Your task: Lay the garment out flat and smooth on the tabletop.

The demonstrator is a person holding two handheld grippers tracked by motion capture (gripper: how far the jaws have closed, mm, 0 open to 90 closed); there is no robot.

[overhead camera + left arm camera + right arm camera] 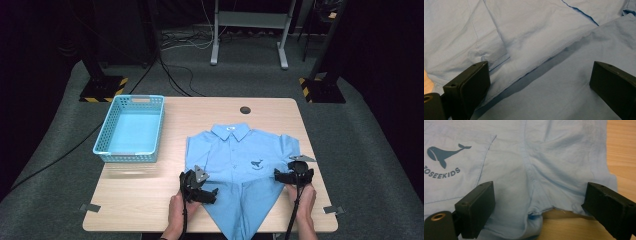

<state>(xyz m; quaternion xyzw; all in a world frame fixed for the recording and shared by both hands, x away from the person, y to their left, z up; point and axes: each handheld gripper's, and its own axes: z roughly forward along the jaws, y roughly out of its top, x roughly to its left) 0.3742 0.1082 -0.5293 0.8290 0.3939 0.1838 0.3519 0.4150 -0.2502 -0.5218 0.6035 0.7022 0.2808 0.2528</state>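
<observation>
From the high view, a light blue shirt [240,160] lies flat toward the desk's [150,200] near right corner, its lower sides folded in to a point at the near edge. The left gripper [210,194] and right gripper [279,176] rest at its two sides.

In the left gripper view, the fingers [471,85] stand released above folded cloth.

In the right gripper view, the fingers [477,207] are spread wide over the shirt's edge, grasping nothing.

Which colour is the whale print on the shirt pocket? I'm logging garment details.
Dark blue-grey on the light blue shirt; the whale print shows best in the right gripper view.
</observation>
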